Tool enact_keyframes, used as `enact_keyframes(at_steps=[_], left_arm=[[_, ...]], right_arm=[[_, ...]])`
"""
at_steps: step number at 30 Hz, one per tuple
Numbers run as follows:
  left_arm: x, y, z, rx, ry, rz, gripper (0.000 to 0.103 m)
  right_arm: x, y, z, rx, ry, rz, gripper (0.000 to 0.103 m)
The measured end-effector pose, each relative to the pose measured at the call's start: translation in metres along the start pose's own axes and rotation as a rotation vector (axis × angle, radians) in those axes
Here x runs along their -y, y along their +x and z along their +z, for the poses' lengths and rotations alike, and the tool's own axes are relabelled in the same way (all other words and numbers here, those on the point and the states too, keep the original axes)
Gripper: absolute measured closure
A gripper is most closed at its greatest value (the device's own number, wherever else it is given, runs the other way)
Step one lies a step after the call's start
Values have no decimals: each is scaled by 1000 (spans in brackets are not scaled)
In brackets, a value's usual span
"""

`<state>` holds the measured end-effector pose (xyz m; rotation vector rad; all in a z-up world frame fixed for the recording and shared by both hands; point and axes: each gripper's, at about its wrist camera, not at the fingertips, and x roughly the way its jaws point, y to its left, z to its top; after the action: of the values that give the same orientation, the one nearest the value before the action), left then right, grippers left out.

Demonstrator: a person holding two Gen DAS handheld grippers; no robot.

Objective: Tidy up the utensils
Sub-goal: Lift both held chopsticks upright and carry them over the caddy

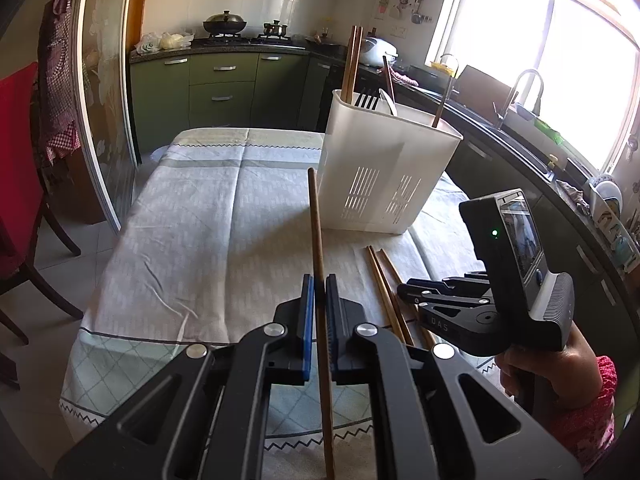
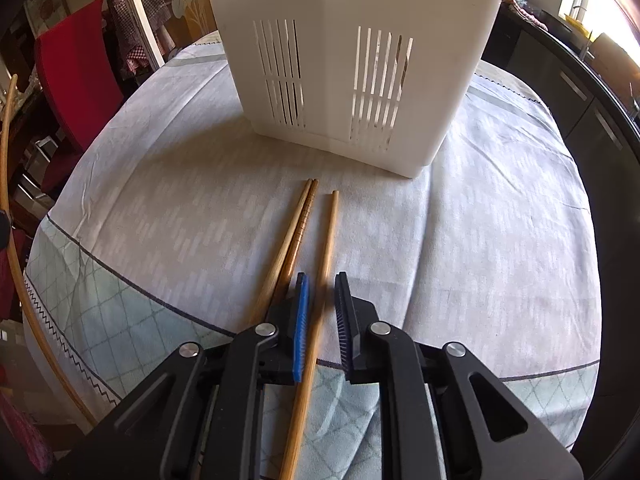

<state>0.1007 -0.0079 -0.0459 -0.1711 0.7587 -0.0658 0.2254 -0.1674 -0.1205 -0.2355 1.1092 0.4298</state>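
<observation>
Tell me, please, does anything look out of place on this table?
Yes. Three chopsticks lie loose on the tablecloth before the white utensil holder, while other utensils stand inside it. Nothing looks spilled or broken.

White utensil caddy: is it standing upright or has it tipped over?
Upright. The caddy sits with its base flat on the tablecloth, open top upward, with chopsticks and a fork standing inside.

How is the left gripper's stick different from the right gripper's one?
The dark chopstick in the left gripper is lifted, pointing up; the light chopstick between the fingers of the right gripper lies flat on the tablecloth. The dark chopstick is deep brown, the light chopstick honey-coloured. Both are wooden.
</observation>
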Motion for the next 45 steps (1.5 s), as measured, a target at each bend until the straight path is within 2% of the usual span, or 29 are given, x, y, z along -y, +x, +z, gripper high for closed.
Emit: enact_keyframes(at_steps=[5, 14, 18, 20, 26, 27, 28, 30, 31, 35, 43, 44, 45], left_arm=[[1, 0, 2, 2, 2, -3, 97], [6, -5, 6, 18, 17, 0, 97], [6, -5, 7, 14, 16, -10, 97], [4, -1, 9, -6, 15, -1, 97], [-7, 34, 16, -130, -40, 21, 97], [-9, 42, 17, -152, -58, 29, 94], [-10, 50, 18, -178, -74, 35, 83], [-14, 64, 21, -214, -109, 50, 69], [-15, 69, 22, -225, -119, 72, 68], [-24, 92, 21, -279, -160, 139, 68], [-14, 121, 4, -407, -131, 156, 69], [-10, 120, 3, -399, -110, 173, 73], [-8, 120, 2, -402, -98, 185, 88]], right_arm=[[8, -8, -3, 24, 14, 9, 96], [38, -106, -16, 278, 102, 77, 96], [43, -137, -27, 353, 117, 93, 96], [46, -148, -34, 374, 121, 100, 96], [52, -169, -47, 420, 138, 129, 96], [52, -172, -50, 425, 140, 132, 96], [53, -174, -51, 427, 140, 137, 96], [56, -176, -55, 433, 144, 149, 96], [57, -177, -56, 436, 147, 155, 96], [63, -180, -63, 443, 158, 171, 96], [72, -185, -68, 456, 175, 201, 96], [72, -185, -69, 458, 175, 205, 96], [72, -186, -69, 459, 175, 207, 96]])
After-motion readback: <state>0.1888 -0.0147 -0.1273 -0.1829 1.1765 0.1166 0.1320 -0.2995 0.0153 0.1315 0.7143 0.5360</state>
